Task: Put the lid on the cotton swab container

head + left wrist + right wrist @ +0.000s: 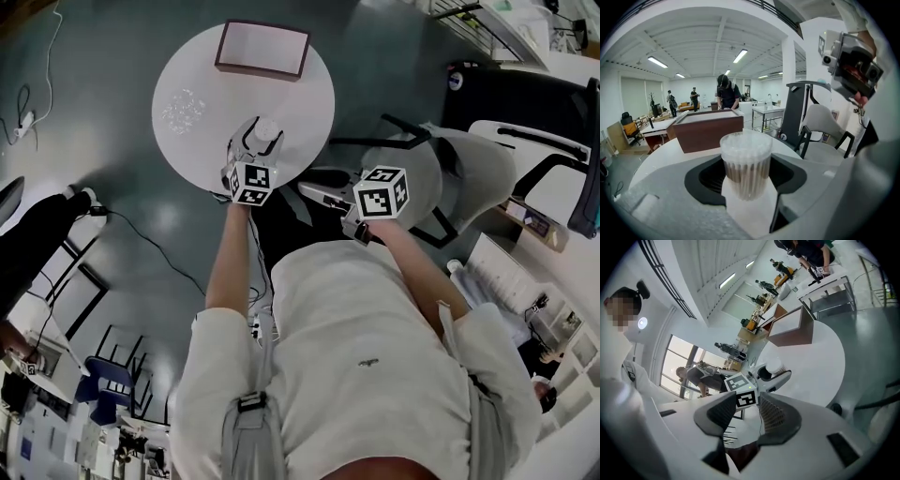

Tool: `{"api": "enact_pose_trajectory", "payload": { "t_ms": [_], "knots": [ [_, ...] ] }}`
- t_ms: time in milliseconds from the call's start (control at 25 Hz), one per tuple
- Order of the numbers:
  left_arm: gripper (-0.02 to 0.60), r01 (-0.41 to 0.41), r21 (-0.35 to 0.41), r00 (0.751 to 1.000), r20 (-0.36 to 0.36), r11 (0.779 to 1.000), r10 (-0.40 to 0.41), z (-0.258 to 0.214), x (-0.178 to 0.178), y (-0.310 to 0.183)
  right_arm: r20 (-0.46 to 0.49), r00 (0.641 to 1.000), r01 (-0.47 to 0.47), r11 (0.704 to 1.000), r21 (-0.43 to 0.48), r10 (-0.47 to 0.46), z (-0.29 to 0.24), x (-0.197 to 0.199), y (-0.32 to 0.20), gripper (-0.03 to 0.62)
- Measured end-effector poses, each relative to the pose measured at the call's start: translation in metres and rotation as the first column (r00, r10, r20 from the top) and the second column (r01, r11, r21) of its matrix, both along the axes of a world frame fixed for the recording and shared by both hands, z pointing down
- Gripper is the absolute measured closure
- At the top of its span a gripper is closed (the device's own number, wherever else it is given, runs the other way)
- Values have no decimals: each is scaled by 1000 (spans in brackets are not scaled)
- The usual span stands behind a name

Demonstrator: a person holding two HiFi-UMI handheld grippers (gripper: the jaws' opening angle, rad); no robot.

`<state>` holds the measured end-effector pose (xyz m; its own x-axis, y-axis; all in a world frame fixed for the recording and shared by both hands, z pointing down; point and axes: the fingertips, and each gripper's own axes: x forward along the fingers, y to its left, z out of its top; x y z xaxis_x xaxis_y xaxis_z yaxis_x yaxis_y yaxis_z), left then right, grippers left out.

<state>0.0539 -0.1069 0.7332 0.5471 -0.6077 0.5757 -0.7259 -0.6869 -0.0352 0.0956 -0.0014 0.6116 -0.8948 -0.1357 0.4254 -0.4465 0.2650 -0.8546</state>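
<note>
A clear round lid (181,110) lay on the left part of the round white desk (305,112), well apart from the container. My left gripper (255,145) was closed on the cotton swab container (746,164), its jaws pressing on both sides. The container stood upright over the near edge of the desk, packed with swabs; I could not tell whether its base touched the top. Beyond it, a brown box (262,47) sat at the far edge. My right gripper (746,413) hung off the desk on the right, near a white chair (469,169), with its jaws apart and nothing between them.
</note>
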Motion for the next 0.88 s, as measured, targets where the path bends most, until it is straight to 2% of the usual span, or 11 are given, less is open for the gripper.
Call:
{"api": "enact_pose_trajectory", "payload": {
  "t_ms": [320,480,880],
  "knots": [
    [316,26,-10,999,29,1000,-26,18,6,-10,-35,999,27,999,37,-26,3,13,-6,511],
    [316,40,-25,999,30,999,-39,27,12,-12,-39,999,25,999,35,-24,4,23,-10,514],
    [316,28,-45,995,97,999,-24,43,5,-13,-37,998,45,997,59,-43,-1,21,-20,516]
  ]
}}
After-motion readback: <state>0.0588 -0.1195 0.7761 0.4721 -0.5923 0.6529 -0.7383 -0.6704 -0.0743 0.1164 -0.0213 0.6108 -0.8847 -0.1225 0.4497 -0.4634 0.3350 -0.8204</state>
